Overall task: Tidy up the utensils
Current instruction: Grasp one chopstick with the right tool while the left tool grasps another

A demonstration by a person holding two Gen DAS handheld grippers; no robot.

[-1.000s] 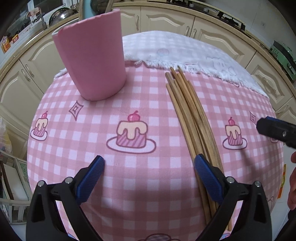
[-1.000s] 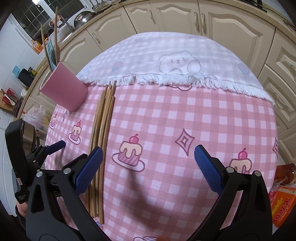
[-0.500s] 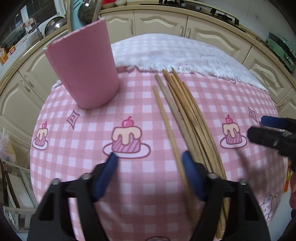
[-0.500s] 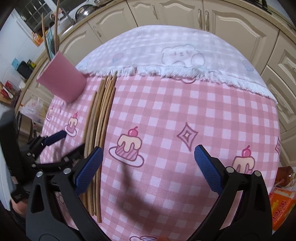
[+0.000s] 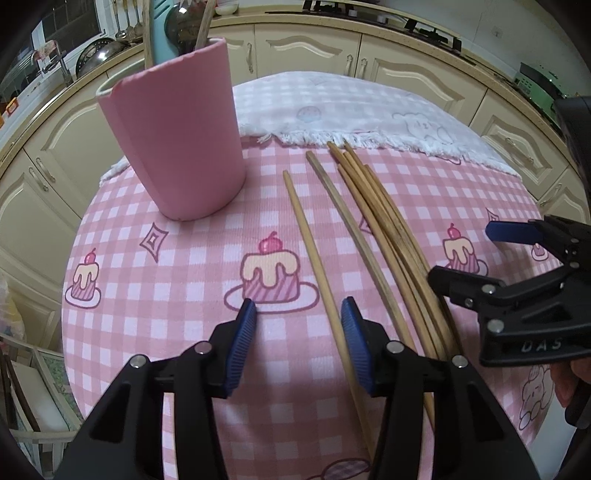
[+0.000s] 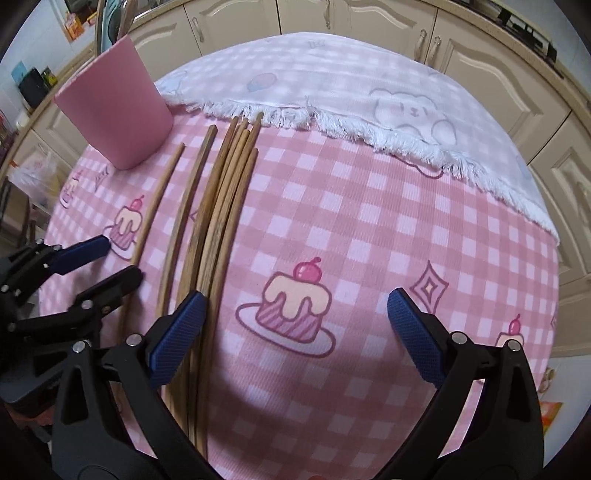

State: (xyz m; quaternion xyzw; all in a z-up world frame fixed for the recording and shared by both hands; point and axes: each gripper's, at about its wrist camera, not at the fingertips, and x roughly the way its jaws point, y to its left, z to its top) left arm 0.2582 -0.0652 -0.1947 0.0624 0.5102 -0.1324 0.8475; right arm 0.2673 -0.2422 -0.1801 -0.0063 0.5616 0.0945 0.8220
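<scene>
Left gripper (image 5: 298, 332), jaws narrowed but open, now straddles one chopstick (image 5: 317, 266) nudged free; right gripper (image 6: 295, 325) gapes empty.

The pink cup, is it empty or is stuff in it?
Not empty. Utensil handles stick up out of the upright pink cup.

The left wrist view is taken from low over the near edge of the checked tablecloth (image 5: 184, 258), facing the cabinets (image 5: 306, 55). The right wrist view is taken from further right, facing likewise. The pink cup (image 5: 177, 136) (image 6: 114, 107) and chopsticks (image 5: 373, 206) (image 6: 221, 192) are shared by both views.
</scene>
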